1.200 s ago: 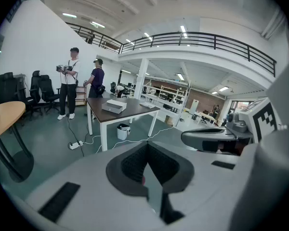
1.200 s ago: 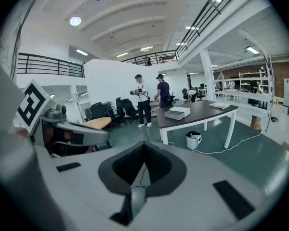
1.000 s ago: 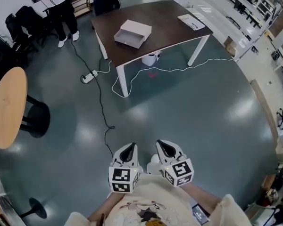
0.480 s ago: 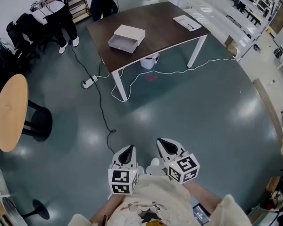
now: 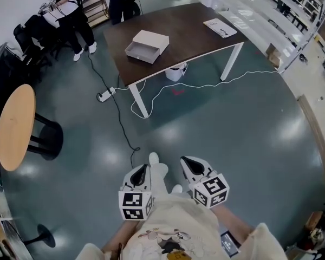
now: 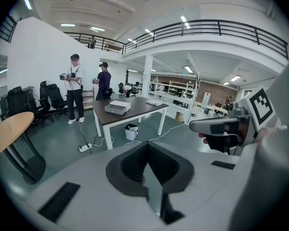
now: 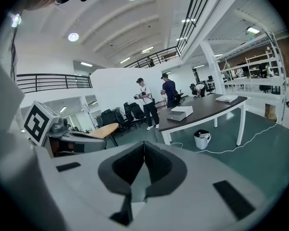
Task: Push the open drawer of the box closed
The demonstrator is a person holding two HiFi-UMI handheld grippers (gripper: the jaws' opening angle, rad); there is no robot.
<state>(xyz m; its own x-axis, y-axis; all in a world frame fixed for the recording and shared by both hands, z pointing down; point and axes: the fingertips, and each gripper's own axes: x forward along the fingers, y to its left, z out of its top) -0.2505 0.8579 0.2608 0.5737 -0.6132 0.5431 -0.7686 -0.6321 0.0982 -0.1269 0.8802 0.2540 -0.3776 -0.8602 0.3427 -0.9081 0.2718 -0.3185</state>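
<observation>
The person is stepping toward the table [image 5: 195, 34], a shoe [image 5: 154, 160] newly swinging forward. On it the box [image 5: 153, 38] is waiting, drawer [image 5: 137, 51] open, well apart from the left tool [image 5: 140, 173] and right tool [image 5: 188, 166], both closed and empty.

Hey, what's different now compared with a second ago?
The person's white shoe has stepped forward beside the left gripper, towards the table. That gripper shifted slightly left. Unchanged: the left gripper and the right gripper are shut and empty, and the box sits on the table with its drawer open.
</observation>
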